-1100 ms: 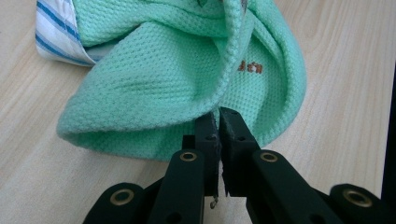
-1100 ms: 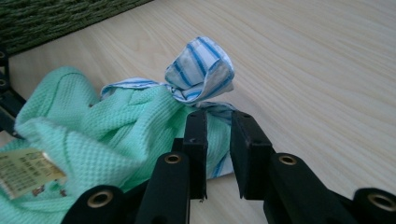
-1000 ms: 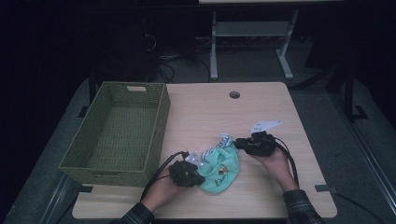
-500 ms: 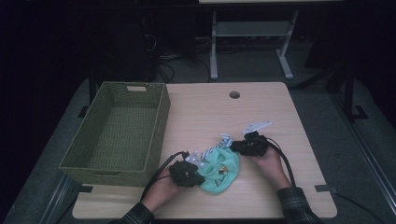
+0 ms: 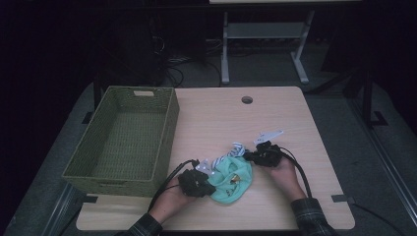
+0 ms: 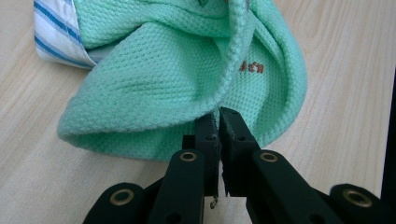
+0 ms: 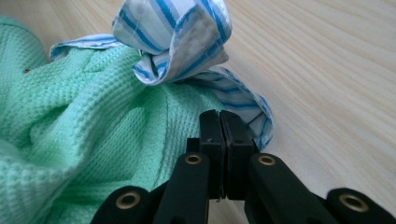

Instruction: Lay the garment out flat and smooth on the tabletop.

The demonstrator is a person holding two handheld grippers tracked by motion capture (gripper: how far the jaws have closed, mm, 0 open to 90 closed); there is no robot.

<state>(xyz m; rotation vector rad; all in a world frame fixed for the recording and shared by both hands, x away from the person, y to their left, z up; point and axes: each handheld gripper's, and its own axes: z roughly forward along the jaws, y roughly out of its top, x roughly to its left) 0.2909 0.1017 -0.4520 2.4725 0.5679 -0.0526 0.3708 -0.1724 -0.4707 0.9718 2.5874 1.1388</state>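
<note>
Mint-green waffle garment (image 5: 230,179) lying crumpled at six o'clock on desk (image 5: 275,118); left gripper (image 6: 219,122) pinching its edge, right gripper (image 7: 219,122) having just closed, jaws together at its striped trim. Likely next: lifting toward basket (image 5: 78,169) at nine o'clock.

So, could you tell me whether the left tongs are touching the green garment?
Touching. In the left gripper view, the left tongs are shut on a fold of the green garment, whose edge disappears between the closed jaws.

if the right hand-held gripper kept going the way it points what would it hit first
Probably the green garment: the right hand-held gripper has just closed at its striped trim, with the cloth bunched directly ahead.
</note>
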